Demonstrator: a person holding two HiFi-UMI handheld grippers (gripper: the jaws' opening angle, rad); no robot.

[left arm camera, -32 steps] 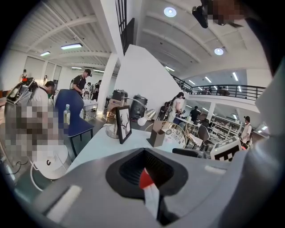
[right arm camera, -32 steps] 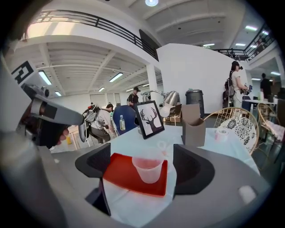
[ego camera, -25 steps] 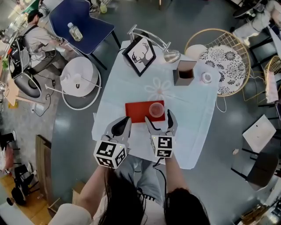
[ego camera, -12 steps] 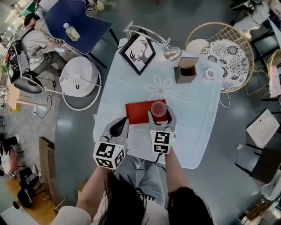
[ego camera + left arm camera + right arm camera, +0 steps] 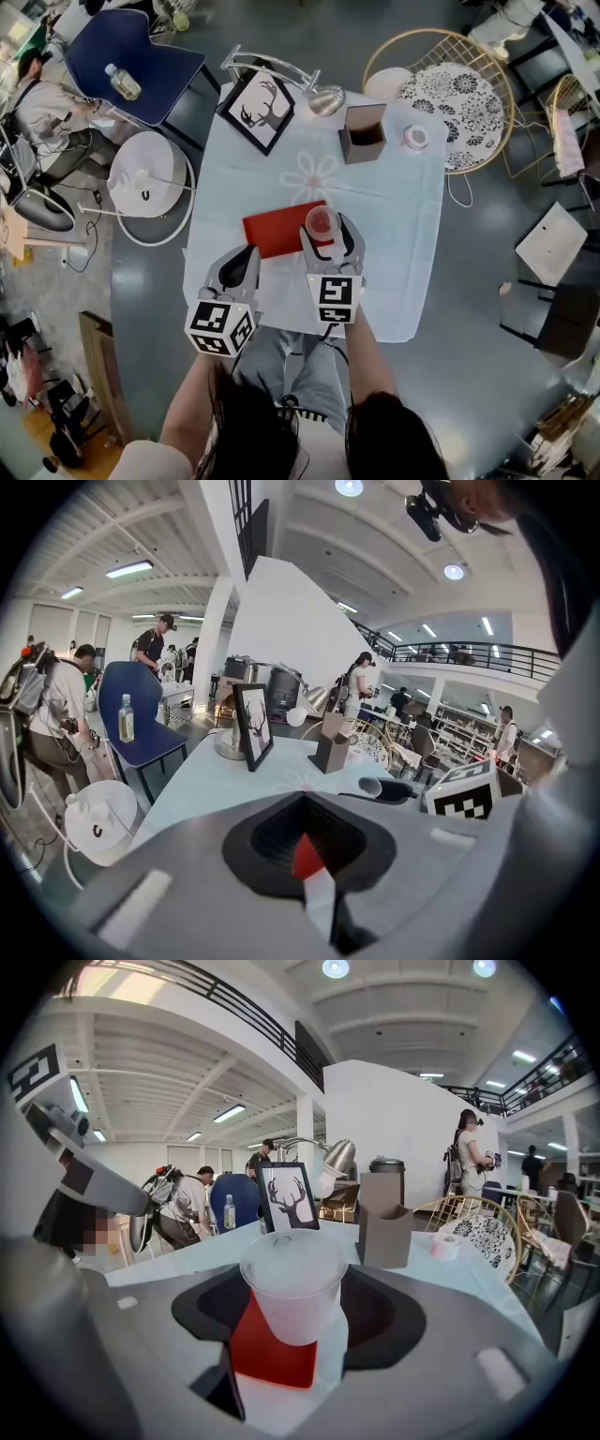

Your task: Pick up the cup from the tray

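Gripping the cup point(image 5: 320, 223), free a second ago, right gripper point(image 5: 326, 231) jaws just closed; left gripper point(image 5: 245, 252) jaws together.

This looks like a big open hall used for test or recording work rather than a home: a bare grey floor point(image 5: 525, 187), white columns point(image 5: 214, 639), strip lights point(image 5: 131, 569) and round ceiling lamps point(image 5: 336, 967), and a railed upper gallery point(image 5: 469, 651) running round it. In the middle stands a staged homely corner, a clothed table point(image 5: 403, 234) with a framed picture point(image 5: 255, 111) and desk lamp point(image 5: 323, 98), a wire chair point(image 5: 450, 84) and a blue chair point(image 5: 131, 52). People point(image 5: 70, 696) with backpacks stand about, cables point(image 5: 89, 225) trail on the floor, and what may be shelving point(image 5: 459, 726) shows blurred at the far side.
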